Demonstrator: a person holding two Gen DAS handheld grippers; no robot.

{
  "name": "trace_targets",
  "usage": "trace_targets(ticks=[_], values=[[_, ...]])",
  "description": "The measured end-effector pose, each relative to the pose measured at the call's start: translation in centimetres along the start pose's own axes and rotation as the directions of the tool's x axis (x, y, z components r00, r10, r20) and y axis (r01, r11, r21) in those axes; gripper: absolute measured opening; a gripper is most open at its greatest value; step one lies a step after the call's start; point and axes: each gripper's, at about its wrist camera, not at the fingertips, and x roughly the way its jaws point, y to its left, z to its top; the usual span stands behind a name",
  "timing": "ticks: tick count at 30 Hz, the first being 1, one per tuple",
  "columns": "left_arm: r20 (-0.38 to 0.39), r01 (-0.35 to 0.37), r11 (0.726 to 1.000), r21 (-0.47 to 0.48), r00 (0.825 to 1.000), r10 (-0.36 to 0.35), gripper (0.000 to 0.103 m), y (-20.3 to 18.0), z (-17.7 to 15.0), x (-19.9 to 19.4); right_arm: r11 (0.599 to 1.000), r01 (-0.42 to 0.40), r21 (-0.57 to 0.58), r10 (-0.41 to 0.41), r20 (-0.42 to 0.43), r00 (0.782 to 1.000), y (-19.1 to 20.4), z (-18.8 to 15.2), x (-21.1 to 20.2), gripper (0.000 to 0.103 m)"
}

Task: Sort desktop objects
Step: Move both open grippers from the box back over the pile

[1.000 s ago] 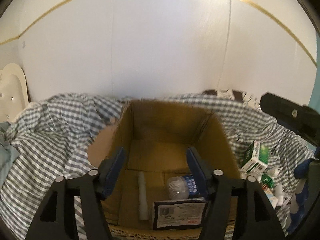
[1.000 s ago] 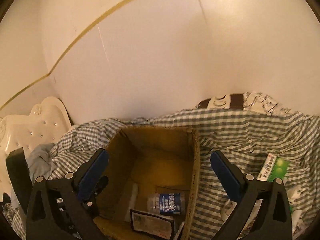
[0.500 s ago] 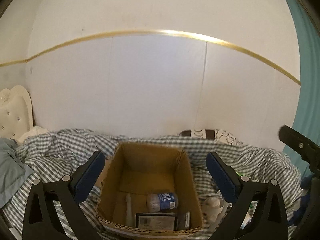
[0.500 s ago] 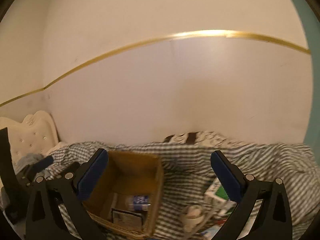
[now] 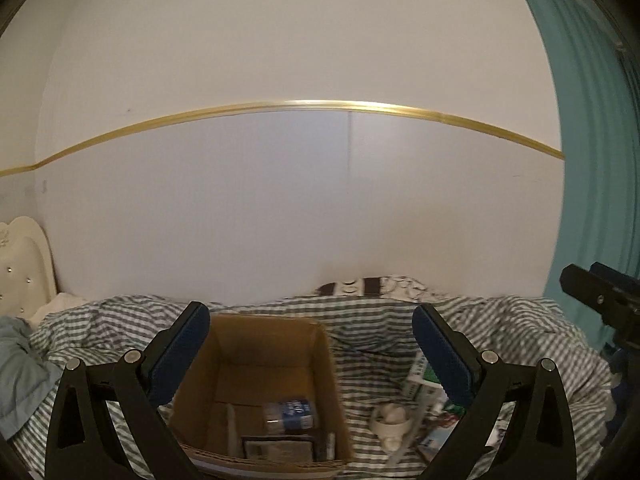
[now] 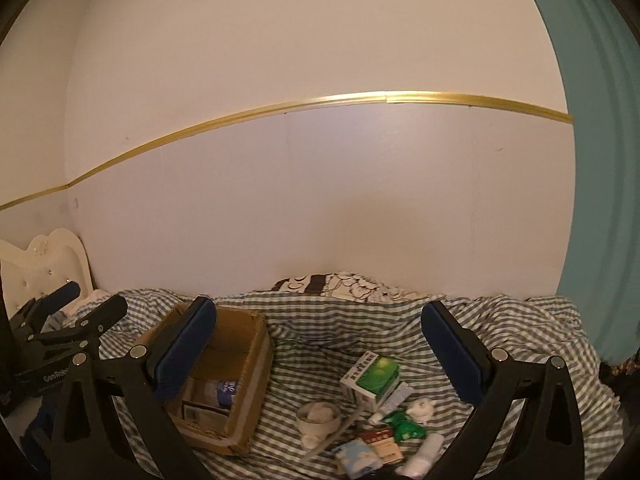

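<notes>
2 grippers, left gripper (image 5: 310, 350) and right gripper (image 6: 320, 344), gape wide, empty; we read "Gen Robot" faintly; green box (image 6: 372, 376) lettering at 5 o'clock unreadable.

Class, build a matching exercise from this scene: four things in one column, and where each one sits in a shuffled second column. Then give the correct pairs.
Things:
1. small water bottle
2. green and white carton
3. teal curtain
4. gold strip

Places:
A. running across the wall
B. lying inside the cardboard box
C. hanging at the right edge
D. on the checked cloth, right of the box

Pairs: 1-B, 2-D, 3-C, 4-A
</notes>
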Motion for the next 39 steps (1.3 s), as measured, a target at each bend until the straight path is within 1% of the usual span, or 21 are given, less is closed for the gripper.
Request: trace_targets(ticks=[3, 7, 12, 15, 18, 21, 22, 23, 25, 28, 29, 31, 34, 36, 38, 39], values=[[0.013, 0.024, 1.000, 0.003, 1.000, -0.024, 0.103, -1.0, 0.0, -0.3, 1.000, 0.006, -0.001, -0.006, 0.005, 1.000, -1.0, -0.5, -0.8, 0.103], [0.005, 0.065, 0.998, 0.011, 0.998, -0.065, 0.103, -2.5, -0.3, -0.1, 1.000, 0.013, -0.012, -0.013, -0.001, 1.000, -2.1, -1.1, -1.4, 0.103], [-0.030, 0.106, 0.994, 0.035, 0.994, -0.105, 0.103, -4.6, -1.5, 1.1, 0.999, 0.027, -0.023, -0.027, -0.034, 0.999, -3.0, -2.6, -1.0, 0.103], [-0.057, 0.126, 0.990, 0.066, 0.991, -0.122, 0.101, -6.0, -2.5, 1.9, 0.999, 0.035, -0.023, -0.036, -0.060, 0.998, -3.6, -3.7, -0.3, 0.102], [-0.081, 0.135, 0.987, 0.084, 0.988, -0.128, 0.096, -7.0, -3.6, 2.9, 0.999, 0.042, -0.022, -0.044, -0.091, 0.995, -4.5, -4.9, 0.2, 0.100], [-0.103, 0.129, 0.988, 0.084, 0.987, -0.120, 0.087, -7.7, -5.0, 4.1, 0.998, 0.045, -0.032, -0.048, -0.123, 0.991, -4.9, -6.1, 1.0, 0.095], [-0.118, 0.132, 0.987, 0.088, 0.986, -0.121, 0.082, -7.9, -5.5, 4.7, 0.998, 0.046, -0.036, -0.050, -0.136, 0.989, -5.1, -6.6, 1.3, 0.093], [-0.135, 0.138, 0.986, 0.092, 0.983, -0.125, 0.079, -8.2, -6.1, 5.2, 0.998, 0.048, -0.039, -0.054, -0.153, 0.987, -5.2, -7.2, 1.8, 0.092], [-0.165, 0.160, 0.983, 0.095, 0.976, -0.143, 0.076, -8.6, -7.1, 6.1, 0.998, 0.054, -0.036, -0.060, -0.183, 0.981, -5.8, -8.3, 2.5, 0.089], [-0.216, 0.184, 0.978, 0.097, 0.963, -0.160, 0.072, -9.0, -8.8, 7.7, 0.998, 0.056, -0.022, -0.060, -0.236, 0.970, -6.4, -10.2, 3.8, 0.088], [-0.231, 0.192, 0.977, 0.098, 0.959, -0.165, 0.070, -9.1, -9.4, 8.2, 0.998, 0.055, -0.027, -0.060, -0.259, 0.964, -6.5, -10.8, 4.4, 0.088], [-0.264, 0.203, 0.974, 0.099, 0.949, -0.171, 0.069, -9.4, -10.6, 9.2, 0.997, 0.053, -0.048, -0.065, -0.294, 0.954, -6.5, -11.9, 5.4, 0.088], [-0.307, 0.229, 0.969, 0.095, 0.932, -0.190, 0.069, -10.0, -12.3, 10.4, 0.996, 0.055, -0.076, -0.078, -0.343, 0.936, -6.3, -13.5, 6.8, 0.088], [-0.326, 0.241, 0.964, 0.111, 0.926, -0.193, 0.068, -10.7, -13.1, 10.9, 0.994, 0.068, -0.090, -0.097, -0.378, 0.921, -6.6, -14.6, 7.7, 0.088], [-0.356, 0.259, 0.957, 0.127, 0.913, -0.200, 0.061, -11.2, -14.1, 11.5, 0.992, 0.082, -0.099, -0.116, -0.410, 0.905, -7.0, -15.9, 8.7, 0.087], [-0.375, 0.268, 0.954, 0.132, 0.905, -0.202, 0.061, -11.4, -14.8, 11.8, 0.992, 0.081, -0.092, -0.113, -0.429, 0.896, -7.4, -16.4, 9.1, 0.083]])
